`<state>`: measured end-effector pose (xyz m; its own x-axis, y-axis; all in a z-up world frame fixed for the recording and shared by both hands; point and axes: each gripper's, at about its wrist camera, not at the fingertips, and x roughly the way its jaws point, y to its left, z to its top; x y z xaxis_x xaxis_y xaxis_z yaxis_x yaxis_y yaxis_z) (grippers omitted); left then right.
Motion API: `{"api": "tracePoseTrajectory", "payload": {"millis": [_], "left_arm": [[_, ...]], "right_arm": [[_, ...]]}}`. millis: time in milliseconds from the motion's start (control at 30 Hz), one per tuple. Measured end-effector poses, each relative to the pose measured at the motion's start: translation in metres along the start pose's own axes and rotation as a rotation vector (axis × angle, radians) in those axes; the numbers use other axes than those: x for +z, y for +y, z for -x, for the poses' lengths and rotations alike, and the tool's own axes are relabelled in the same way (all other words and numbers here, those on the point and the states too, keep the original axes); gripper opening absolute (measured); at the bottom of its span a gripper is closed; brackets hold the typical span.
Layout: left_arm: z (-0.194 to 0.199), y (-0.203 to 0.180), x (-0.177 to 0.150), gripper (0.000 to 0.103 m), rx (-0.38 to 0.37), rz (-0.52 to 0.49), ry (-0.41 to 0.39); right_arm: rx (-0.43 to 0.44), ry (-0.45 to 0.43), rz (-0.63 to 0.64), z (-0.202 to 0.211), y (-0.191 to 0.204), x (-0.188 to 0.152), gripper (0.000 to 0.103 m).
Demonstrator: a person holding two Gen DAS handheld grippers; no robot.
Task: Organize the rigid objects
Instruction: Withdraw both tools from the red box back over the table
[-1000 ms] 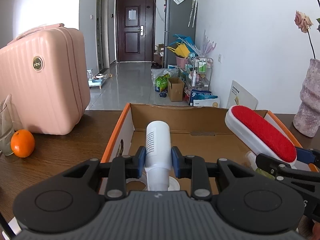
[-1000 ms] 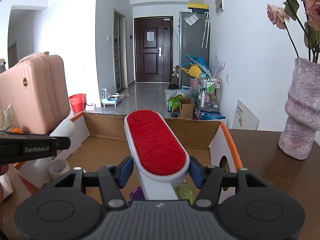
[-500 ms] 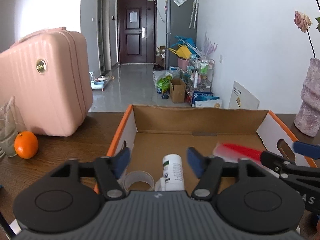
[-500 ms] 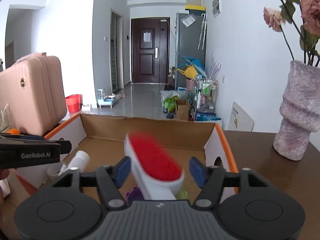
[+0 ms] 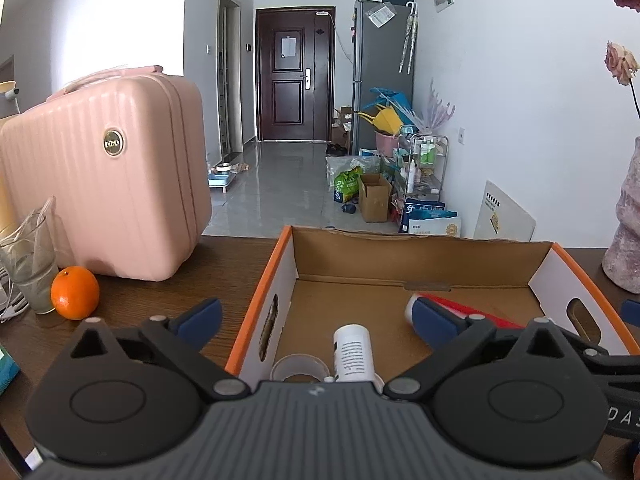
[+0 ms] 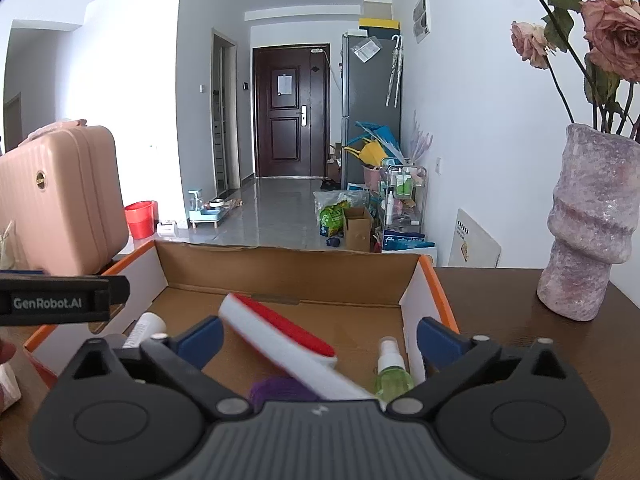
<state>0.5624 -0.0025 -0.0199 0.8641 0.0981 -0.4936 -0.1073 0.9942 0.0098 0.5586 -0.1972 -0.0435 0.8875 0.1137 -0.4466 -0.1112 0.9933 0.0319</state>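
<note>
An open cardboard box with orange rims (image 5: 280, 276) (image 6: 430, 280) stands on the dark wooden table. A white bottle (image 5: 352, 354) (image 6: 144, 330) lies inside near its left wall, beside a roll of clear tape (image 5: 298, 368). A red and white lint brush (image 6: 280, 340) (image 5: 460, 308) lies in the box, next to a green spray bottle (image 6: 392, 368) and a purple thing (image 6: 276, 388). My left gripper (image 5: 316, 320) is open and empty above the box's near left. My right gripper (image 6: 320, 338) is open and empty above the brush.
A pink suitcase (image 5: 104, 184) stands at the table's left, with an orange (image 5: 75, 292) and a clear cup (image 5: 32, 268) in front of it. A pinkish vase with dried roses (image 6: 588, 224) stands to the right of the box.
Both grippers opened. The white bottle dropped from the left gripper into the box, and the lint brush dropped from the right one. Both grippers have pulled back and up.
</note>
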Motion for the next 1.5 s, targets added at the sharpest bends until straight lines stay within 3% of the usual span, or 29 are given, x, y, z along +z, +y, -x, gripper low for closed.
{"api": "tracePoseTrajectory", "payload": {"millis": [633,1100,1500], "left_arm": [[0.035,0.016,-0.014,0.103,0.009,0.031,-0.055],[0.096,0.041,-0.054,0.103,0.005,0.014,-0.062],[0.147,0.062,-0.087,0.103,-0.007,0.012,-0.057]], "right_arm": [[0.005,-0.055,0.018,0.040,0.002,-0.011,0.103],[0.017,-0.092,0.022,0.104,0.014,-0.046,0.103],[0.010,-0.063,0.011,0.148,0.028,-0.084,0.103]]}}
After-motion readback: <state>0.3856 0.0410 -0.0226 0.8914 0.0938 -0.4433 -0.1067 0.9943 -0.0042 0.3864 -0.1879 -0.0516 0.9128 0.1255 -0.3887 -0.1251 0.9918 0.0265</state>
